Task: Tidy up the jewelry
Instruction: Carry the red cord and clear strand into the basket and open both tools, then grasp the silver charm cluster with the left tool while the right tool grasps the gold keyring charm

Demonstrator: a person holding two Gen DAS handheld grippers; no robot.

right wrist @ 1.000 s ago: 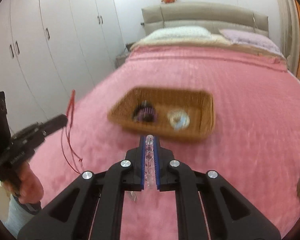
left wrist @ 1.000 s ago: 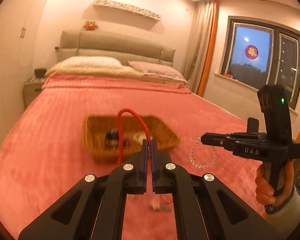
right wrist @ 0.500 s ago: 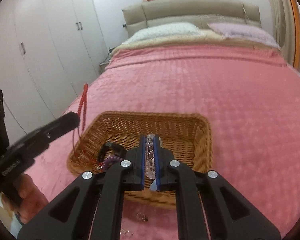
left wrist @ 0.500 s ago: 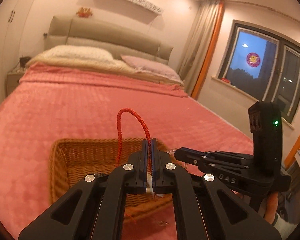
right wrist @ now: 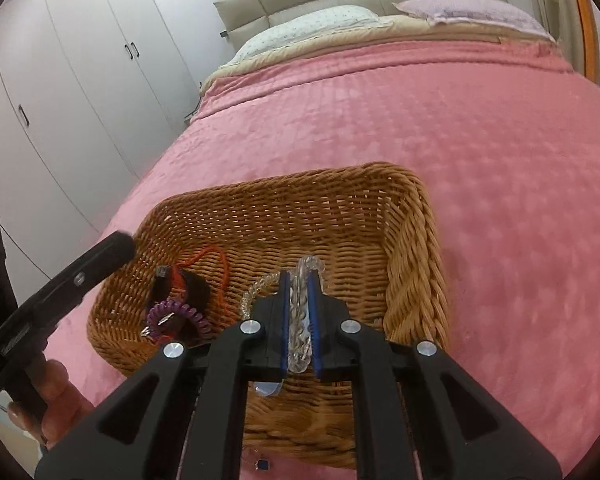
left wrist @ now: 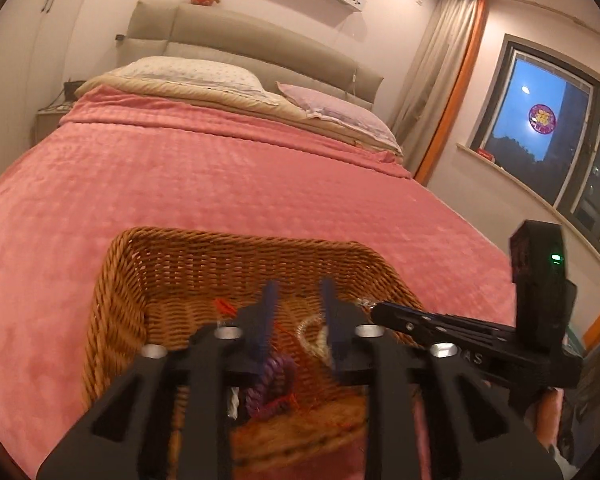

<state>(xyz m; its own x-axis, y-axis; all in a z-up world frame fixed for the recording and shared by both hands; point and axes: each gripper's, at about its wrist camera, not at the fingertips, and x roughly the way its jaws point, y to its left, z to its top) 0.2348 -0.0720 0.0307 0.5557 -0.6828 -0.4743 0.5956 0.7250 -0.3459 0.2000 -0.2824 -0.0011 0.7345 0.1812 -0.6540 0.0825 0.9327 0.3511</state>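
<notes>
A woven wicker basket (left wrist: 228,240) (right wrist: 412,240) sits on the pink bedspread. My left gripper (left wrist: 298,300) (right wrist: 120,242) hangs over the basket's left end. Its jaws are opening and nothing is between them. The red cord (right wrist: 210,254) (left wrist: 225,306) lies loose inside the basket under it. My right gripper (right wrist: 299,280) (left wrist: 380,312) is over the basket's near right part. Its jaws are just starting to open, but the clear bead bracelet (right wrist: 300,320) still stands pinched between the blue pads.
In the basket lie a purple coil band (right wrist: 180,316) (left wrist: 270,380), a dark item (right wrist: 194,288) and a pale beaded ring (right wrist: 258,286). A small blue-stone piece (right wrist: 262,465) lies on the bedspread near the basket. White wardrobes (right wrist: 80,80) stand left; pillows (left wrist: 188,74) at the head.
Both grippers came forward and down over the basket. The left jaws parted and the red cord dropped into the basket. The right gripper still has the clear bracelet.
</notes>
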